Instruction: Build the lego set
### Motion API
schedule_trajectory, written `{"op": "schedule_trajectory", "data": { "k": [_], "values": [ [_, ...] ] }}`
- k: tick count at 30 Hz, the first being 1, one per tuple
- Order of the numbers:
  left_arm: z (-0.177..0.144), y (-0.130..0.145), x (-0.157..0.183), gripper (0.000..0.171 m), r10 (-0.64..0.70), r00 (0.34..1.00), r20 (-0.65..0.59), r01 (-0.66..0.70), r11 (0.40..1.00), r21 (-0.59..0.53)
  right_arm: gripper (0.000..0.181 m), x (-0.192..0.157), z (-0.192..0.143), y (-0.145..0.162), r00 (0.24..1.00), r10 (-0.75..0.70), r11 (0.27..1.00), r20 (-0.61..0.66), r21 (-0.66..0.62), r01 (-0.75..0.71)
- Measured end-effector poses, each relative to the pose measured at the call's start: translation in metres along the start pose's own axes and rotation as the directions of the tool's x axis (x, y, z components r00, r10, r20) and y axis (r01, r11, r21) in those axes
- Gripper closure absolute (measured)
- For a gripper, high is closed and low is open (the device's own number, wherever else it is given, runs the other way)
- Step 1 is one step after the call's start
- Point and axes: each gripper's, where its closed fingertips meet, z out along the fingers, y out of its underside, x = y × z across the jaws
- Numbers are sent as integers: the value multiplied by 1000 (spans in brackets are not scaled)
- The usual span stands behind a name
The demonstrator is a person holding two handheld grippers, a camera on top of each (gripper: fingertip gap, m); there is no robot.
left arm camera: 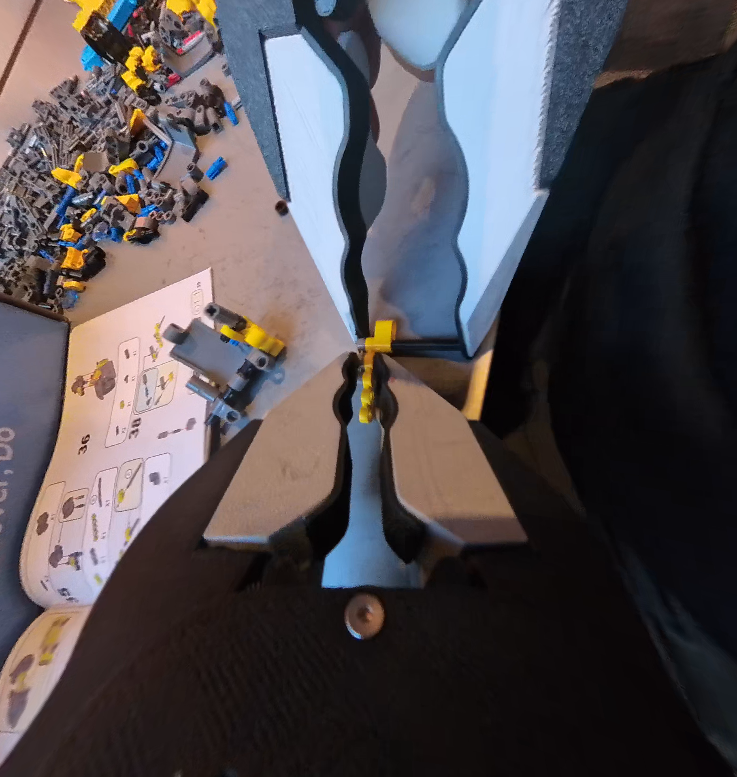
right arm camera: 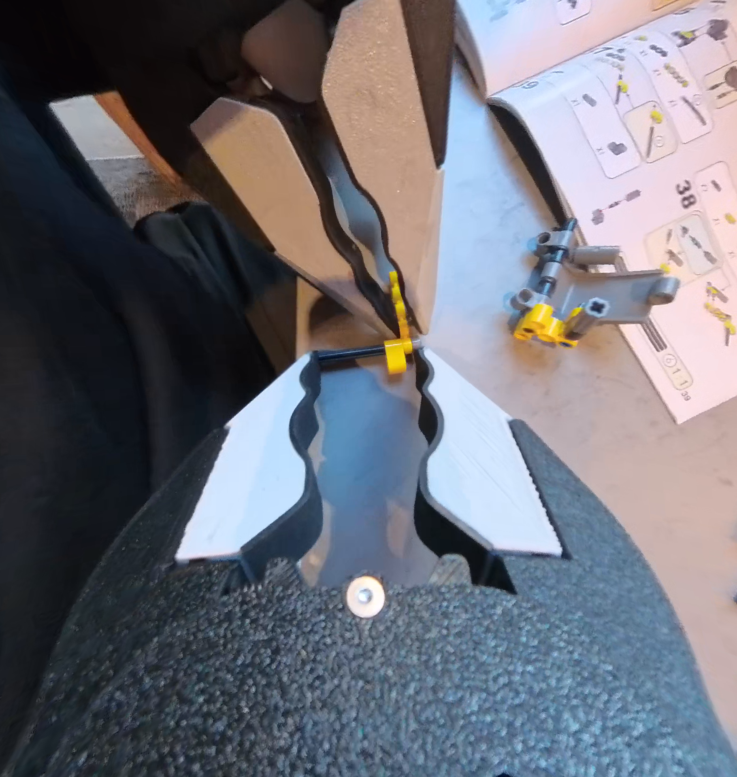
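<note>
Your left gripper (left arm camera: 364,370) has jaws clamped on a yellow beam (left arm camera: 366,395). Your right gripper (right arm camera: 369,357) grips a black axle (right arm camera: 350,352) lengthwise, jaws moderately apart, a yellow connector (right arm camera: 397,355) on it, above the counter (right arm camera: 526,420) edge. Gray assembly (right arm camera: 577,290) sits on the booklet (right arm camera: 674,168) nearby.

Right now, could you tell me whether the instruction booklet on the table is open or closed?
Open. The instruction booklet lies spread on the table, its printed pages facing up and curving at the spine.
</note>
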Motion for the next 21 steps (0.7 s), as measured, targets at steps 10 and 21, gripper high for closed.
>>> {"op": "schedule_trajectory", "data": {
  "k": [10,21],
  "values": [
    [-4,3,-20,165,86,976,198,-87,996,-2,142,15,-1,-1,997,72,994,-32,89,-69],
    [-6,20,-35,165,-52,964,262,75,994,-81,135,26,-31,-4,980,162,957,-112,260,-128]
  ]
}}
